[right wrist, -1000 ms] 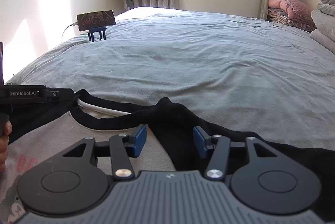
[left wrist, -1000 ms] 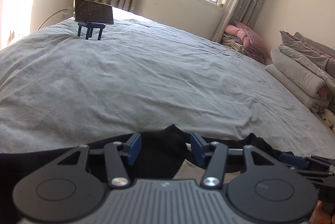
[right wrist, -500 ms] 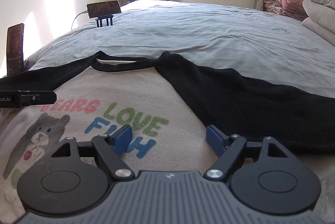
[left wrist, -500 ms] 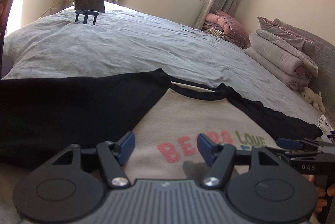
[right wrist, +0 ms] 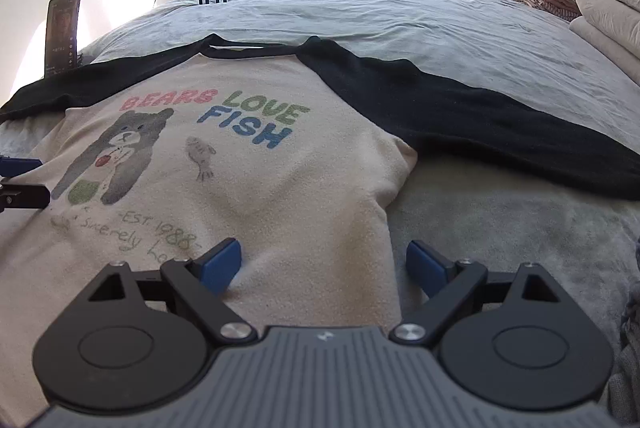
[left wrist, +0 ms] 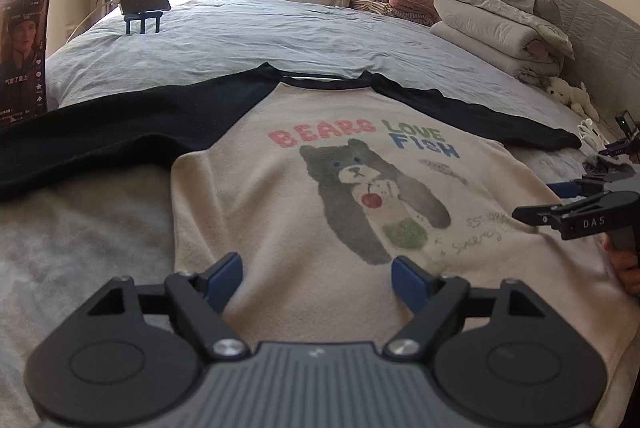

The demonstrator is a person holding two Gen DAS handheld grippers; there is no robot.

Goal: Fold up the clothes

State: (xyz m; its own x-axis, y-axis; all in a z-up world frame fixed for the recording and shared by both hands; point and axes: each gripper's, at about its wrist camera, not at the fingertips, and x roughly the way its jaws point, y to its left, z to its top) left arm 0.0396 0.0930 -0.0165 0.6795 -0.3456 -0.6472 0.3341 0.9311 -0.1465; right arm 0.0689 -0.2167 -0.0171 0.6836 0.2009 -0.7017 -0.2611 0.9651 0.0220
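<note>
- We see the shirt [left wrist: 320, 195] spread flat, front up, on the bed [left wrist: 260, 31], collar toward the window and both black sleeves stretched out to the sides.
- Its cream front carries a bear print and the words "BEARS LOVE FISH".
- Our left hand-held gripper [left wrist: 318, 278] hangs over the shirt's lower front, near its left side edge; the jaws are opening and grasp nothing, the cloth lying flat below them.
- Our right hand-held gripper [right wrist: 323, 264] hangs over the shirt's right side edge, one blue pad above cream cloth, the other above the grey cover; its jaws are opening too, with nothing pinched.
- In the left view the right hand-held gripper shows at the frame's right edge, with fingers [left wrist: 624, 264] on its handle.
- A phone on a blue stand [left wrist: 142, 5] sits at the bed's far left corner; a second phone [left wrist: 24, 55] stands upright near the left sleeve.
- Folded quilts [left wrist: 500, 23] are stacked at the right, with a plush toy [left wrist: 572, 95] just below them.
</note>
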